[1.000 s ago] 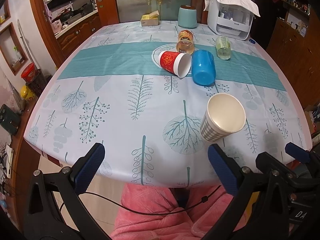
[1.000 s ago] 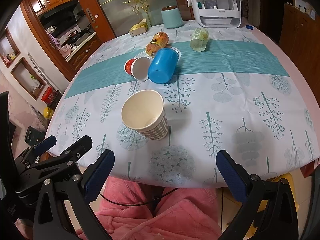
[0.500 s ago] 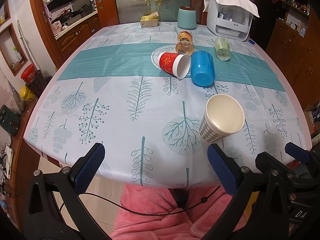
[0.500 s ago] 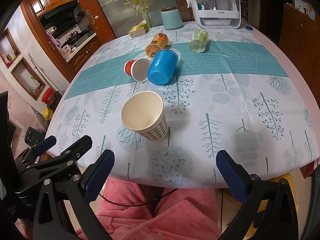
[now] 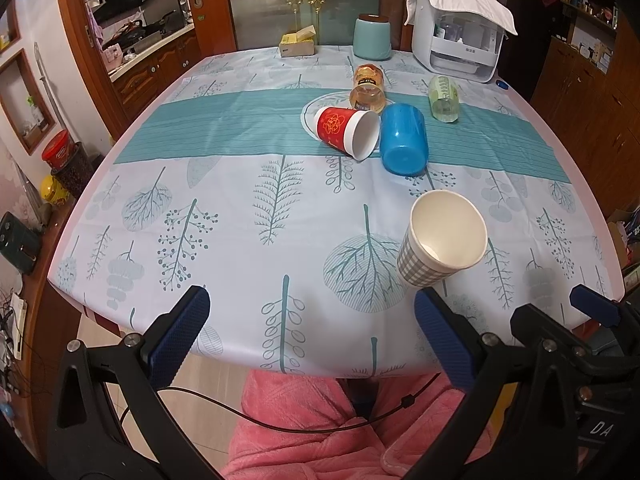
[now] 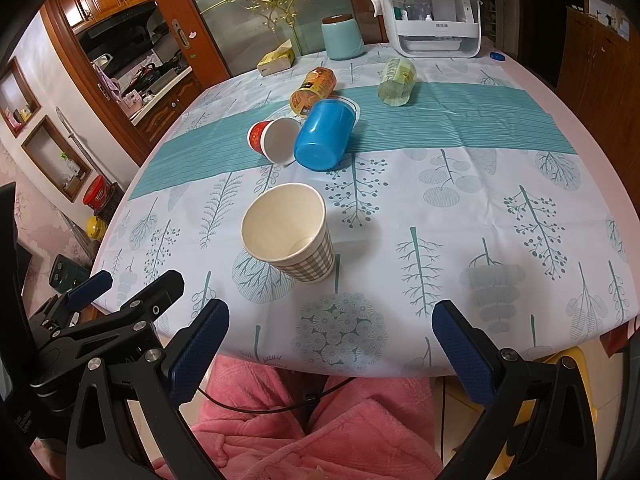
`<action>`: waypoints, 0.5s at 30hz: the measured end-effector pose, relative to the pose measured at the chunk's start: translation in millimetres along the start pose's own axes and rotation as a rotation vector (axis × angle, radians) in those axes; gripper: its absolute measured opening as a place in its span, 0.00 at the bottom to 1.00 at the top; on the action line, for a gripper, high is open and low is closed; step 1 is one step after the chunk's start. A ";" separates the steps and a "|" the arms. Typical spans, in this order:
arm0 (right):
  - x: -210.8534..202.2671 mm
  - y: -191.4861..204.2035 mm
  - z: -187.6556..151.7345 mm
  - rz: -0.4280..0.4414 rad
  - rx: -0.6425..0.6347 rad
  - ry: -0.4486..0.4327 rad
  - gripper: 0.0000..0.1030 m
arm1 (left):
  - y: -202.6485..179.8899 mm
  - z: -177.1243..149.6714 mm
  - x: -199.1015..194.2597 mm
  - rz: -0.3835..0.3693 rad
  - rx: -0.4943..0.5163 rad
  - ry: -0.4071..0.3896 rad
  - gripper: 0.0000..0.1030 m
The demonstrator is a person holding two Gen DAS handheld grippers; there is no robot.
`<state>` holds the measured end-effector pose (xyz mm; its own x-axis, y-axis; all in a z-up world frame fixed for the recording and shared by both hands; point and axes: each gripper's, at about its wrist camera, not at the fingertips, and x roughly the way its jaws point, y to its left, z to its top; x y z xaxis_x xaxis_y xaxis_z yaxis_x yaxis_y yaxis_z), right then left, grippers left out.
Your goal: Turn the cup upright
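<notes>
A grey checked paper cup (image 5: pixel 442 242) (image 6: pixel 291 233) stands upright near the table's front edge. Behind it a red paper cup (image 5: pixel 346 130) (image 6: pixel 275 139) and a blue plastic cup (image 5: pixel 403 139) (image 6: pixel 323 135) lie on their sides, touching. An orange glass (image 5: pixel 368 87) (image 6: pixel 313 90) and a green glass (image 5: pixel 444 98) (image 6: pixel 397 81) also lie on their sides. My left gripper (image 5: pixel 310 332) is open and empty at the front edge, its right finger just below the checked cup. My right gripper (image 6: pixel 330 344) is open and empty, to the right of the left one.
A leaf-print tablecloth (image 5: pixel 224 208) with a teal band covers the table. At the back stand a teal canister (image 5: pixel 372 37), a yellow box (image 5: pixel 297 44) and a white appliance (image 5: pixel 460 46). Wooden cabinets stand to the right. A pink robe (image 5: pixel 340 428) is below.
Both grippers have stayed open and almost still; the left wrist view has shifted only slightly. The cups have not moved.
</notes>
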<state>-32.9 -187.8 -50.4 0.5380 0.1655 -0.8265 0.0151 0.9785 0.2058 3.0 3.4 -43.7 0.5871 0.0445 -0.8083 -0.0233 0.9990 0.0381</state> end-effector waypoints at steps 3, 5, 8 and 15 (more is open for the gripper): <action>0.1 -0.2 0.1 0.001 0.001 0.001 1.00 | -0.1 1.6 -0.7 0.000 0.002 -0.002 0.98; 0.4 -0.5 0.0 0.001 0.000 0.001 1.00 | 0.0 2.6 -0.6 0.000 0.003 -0.003 0.98; 0.5 -0.5 -0.1 0.002 0.001 0.001 1.00 | -0.4 2.2 -0.7 0.000 0.002 -0.003 0.98; -0.7 -0.4 1.7 0.005 0.009 -0.004 1.00 | -1.2 5.4 -1.2 -0.001 0.003 -0.011 0.98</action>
<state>-31.8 -188.5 -48.9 0.5415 0.1696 -0.8234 0.0201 0.9765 0.2144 6.7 2.2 -39.7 0.5961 0.0438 -0.8017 -0.0203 0.9990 0.0394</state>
